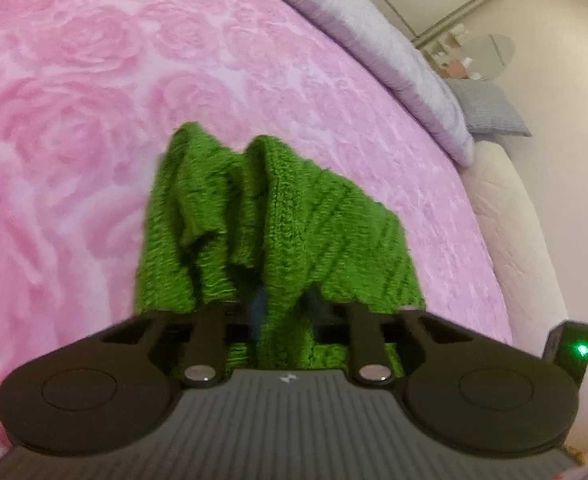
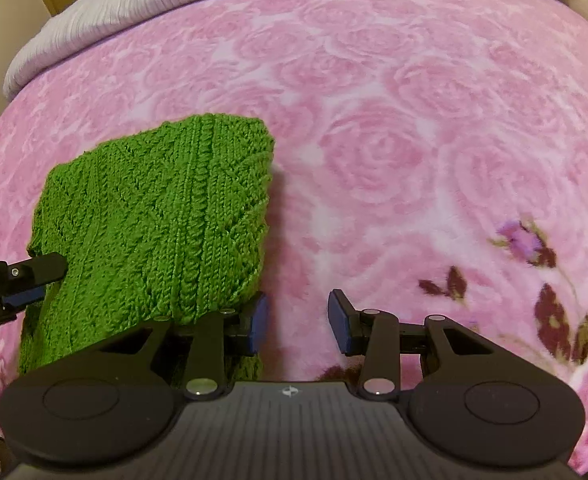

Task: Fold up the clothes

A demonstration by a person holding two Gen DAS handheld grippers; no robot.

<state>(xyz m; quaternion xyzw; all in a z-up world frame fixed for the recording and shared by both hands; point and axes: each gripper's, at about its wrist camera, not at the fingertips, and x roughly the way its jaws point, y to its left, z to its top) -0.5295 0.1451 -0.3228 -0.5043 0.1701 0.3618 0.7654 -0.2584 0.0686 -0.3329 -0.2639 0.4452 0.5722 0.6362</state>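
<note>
Pinching down on the green knit sweater (image 1: 261, 216), the left tool (image 1: 281, 312) has its jaws fully closed w/ a bunch of fabric trapped between them — knit spills over the fingers and hides the pads, so grip depth can't be read, but the cloth rises straight off the tool, so it's held. Prob. gripped at an edge so the piece can be carried over or dragged flat.

Right tool (image 2: 298, 320) is partway open, blue pads (image 2: 340, 322) apart w/ nothing but pink blanket between them. Its left finger sits right at the sweater's near corner, touching or just beside — can't say which. Looks like it has let go, or is lining up for a fresh bite; no grip now.

Sweater lies on the bed's pink rose blanket (image 2: 394, 152), already doubled into a chunky block, cable pattern up, left of centre in the right view. Left tool shows there too, at the block's left edge. Grey duvet (image 2: 133, 4) is bunched at the far end, well clear.

Judgement: fold mostly done; one side anchored while the other resets, prob. to square the edges.
</note>
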